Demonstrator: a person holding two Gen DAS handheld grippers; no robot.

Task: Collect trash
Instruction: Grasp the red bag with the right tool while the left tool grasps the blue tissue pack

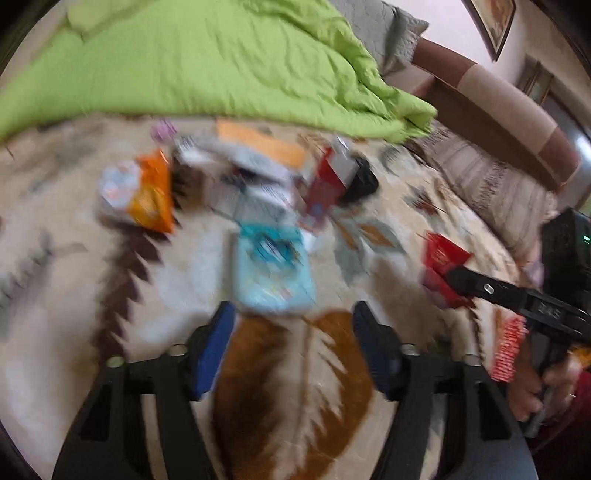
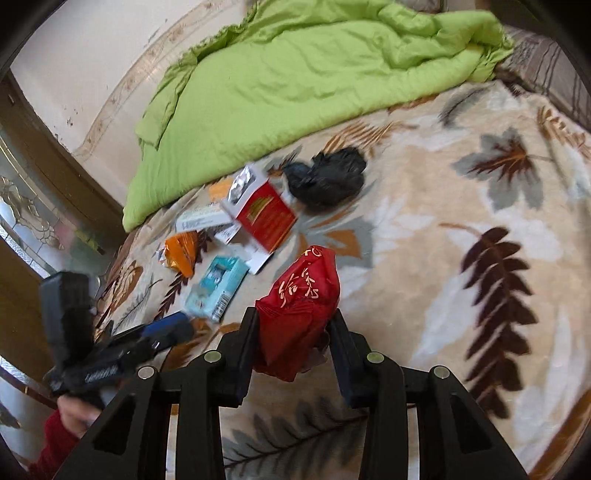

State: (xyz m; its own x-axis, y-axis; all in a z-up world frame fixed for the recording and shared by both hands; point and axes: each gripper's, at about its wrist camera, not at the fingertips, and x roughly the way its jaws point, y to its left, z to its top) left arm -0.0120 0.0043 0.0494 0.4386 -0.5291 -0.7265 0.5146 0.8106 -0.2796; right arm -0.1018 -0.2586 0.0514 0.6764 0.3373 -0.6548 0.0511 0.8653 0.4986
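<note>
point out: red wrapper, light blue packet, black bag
red wrapper (image 2: 303,295): right wrist view, its printed front.
light blue packet (image 2: 216,288): right wrist view, middle of its top face.
black bag (image 2: 328,179): right wrist view, its crumpled middle.

Trash pile (image 1: 236,184) motion-blurred, labels unreadable

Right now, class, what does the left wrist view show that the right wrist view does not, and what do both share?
Only the left wrist view shows the left gripper head-on, open and empty, plus framed pictures on the wall. Only the right wrist view shows gold lettering on the red packet clamped in the right gripper, and a patterned glass door. Both share the green quilt, light blue box, orange bag, red carton and black bag.
</note>
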